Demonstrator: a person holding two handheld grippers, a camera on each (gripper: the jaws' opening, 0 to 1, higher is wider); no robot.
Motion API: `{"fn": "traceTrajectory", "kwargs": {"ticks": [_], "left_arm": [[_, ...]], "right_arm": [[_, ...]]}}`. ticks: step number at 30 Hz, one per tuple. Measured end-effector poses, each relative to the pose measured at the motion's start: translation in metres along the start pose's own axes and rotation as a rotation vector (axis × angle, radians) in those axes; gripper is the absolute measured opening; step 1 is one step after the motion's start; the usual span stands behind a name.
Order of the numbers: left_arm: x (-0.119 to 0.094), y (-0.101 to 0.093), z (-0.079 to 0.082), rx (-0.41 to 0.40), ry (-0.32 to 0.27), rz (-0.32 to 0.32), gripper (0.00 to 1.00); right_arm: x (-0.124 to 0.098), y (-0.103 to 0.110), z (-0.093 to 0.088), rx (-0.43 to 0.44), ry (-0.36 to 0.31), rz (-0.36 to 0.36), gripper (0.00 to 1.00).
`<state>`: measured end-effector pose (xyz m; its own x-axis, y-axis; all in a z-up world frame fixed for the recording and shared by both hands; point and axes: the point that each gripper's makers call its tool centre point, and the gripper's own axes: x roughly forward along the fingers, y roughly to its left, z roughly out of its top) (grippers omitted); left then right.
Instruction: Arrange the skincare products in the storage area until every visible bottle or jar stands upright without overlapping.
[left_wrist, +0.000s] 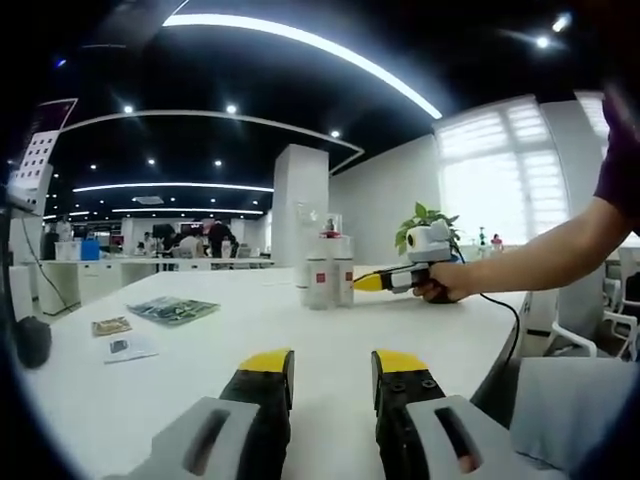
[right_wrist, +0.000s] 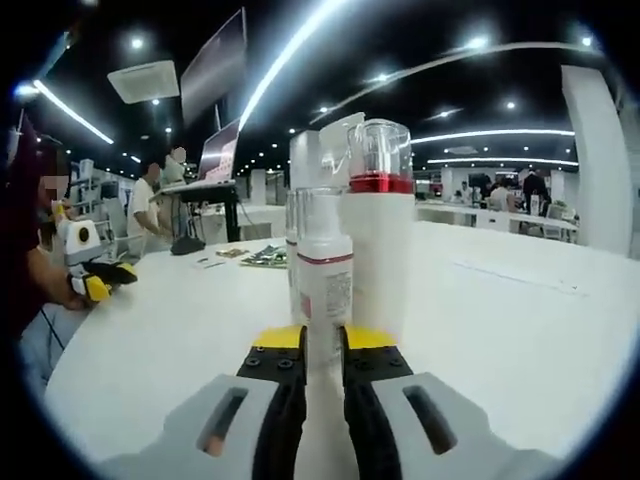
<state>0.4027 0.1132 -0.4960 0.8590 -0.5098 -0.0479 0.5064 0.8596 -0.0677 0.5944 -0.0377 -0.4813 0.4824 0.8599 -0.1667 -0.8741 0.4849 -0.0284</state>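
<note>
A: What do I have on labels?

B: Not much. In my right gripper view the small white bottle carries a panel of fine print that I can't read, under a thin dark red band. The taller white bottle just behind it, to its right, has a red ring below a clear cap; no brand legible. A third bottle peeks out at their left, mostly hidden.

A: And my right tongs?

B: The right tongs sit with the yellow tips on either side of the small bottle's base, pressed against it, so I read them as gripping it. It stands upright on the white bench.

A: The other camera?

B: My left gripper view shows the same cluster of bottles from far across the bench, upright and close together, with small red marks on their fronts that I can't read. The right tongs reach them from the right, held by a hand. My left tongs hover low over bare bench, jaws apart, holding nothing.

A: Anything else around?

B: A leaflet and two small cards lie at left, well apart from the bottles, and a potted plant stands behind the hand.
</note>
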Motion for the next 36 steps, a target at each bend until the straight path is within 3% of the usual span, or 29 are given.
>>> {"fn": "traceTrajectory", "kwargs": {"ticks": [7, 13, 15, 22, 29, 32, 35, 36], "left_arm": [[0.002, -0.002, -0.001, 0.004, 0.006, -0.006, 0.32], [0.003, -0.003, -0.002, 0.005, 0.012, -0.010, 0.32], [0.002, -0.004, -0.002, 0.008, 0.011, -0.013, 0.32], [0.001, -0.003, 0.000, 0.005, 0.001, -0.011, 0.31], [0.000, 0.000, 0.003, -0.011, -0.019, 0.001, 0.32], [0.000, 0.006, 0.002, -0.027, -0.023, 0.014, 0.32], [0.000, 0.009, 0.001, -0.050, -0.021, 0.020, 0.33], [-0.001, 0.011, 0.003, -0.063, -0.033, 0.028, 0.33]], "right_arm": [[0.002, 0.002, -0.004, 0.042, 0.027, -0.011, 0.18], [0.006, -0.004, -0.008, 0.073, 0.056, -0.066, 0.23], [0.006, -0.008, -0.008, 0.125, 0.051, -0.085, 0.25], [0.009, -0.006, -0.010, 0.124, 0.070, -0.111, 0.32], [0.000, 0.001, 0.004, 0.165, -0.014, -0.154, 0.40], [-0.003, 0.012, 0.009, 0.160, -0.031, -0.133, 0.43], [-0.007, 0.023, 0.025, 0.171, -0.089, -0.121, 0.39], [-0.011, 0.040, 0.042, 0.101, -0.155, -0.118, 0.36]]}}
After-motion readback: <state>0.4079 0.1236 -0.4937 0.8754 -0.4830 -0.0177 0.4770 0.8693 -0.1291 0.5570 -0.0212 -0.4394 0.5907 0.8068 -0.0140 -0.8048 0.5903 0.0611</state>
